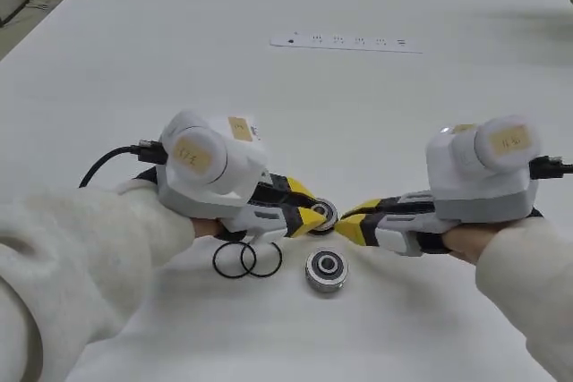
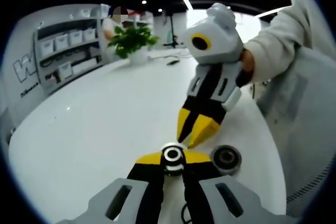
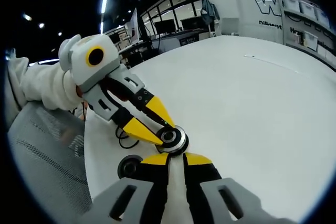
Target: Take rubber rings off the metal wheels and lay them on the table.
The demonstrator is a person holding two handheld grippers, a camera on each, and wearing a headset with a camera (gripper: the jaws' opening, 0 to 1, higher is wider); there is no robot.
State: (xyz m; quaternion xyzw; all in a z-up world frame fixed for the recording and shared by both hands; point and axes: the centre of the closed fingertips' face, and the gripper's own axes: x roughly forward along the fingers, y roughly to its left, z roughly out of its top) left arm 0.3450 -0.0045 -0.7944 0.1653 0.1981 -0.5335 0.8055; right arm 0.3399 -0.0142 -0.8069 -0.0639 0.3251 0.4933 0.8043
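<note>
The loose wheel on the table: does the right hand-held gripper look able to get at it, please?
Probably yes: the loose wheel lies in the open close to the right hand-held gripper, with nothing between; the two rings lie on its other side.

Two rings [image 1: 248,260] lie beside one wheel [image 1: 327,270]; another wheel [image 1: 323,213] is clamped.
</note>
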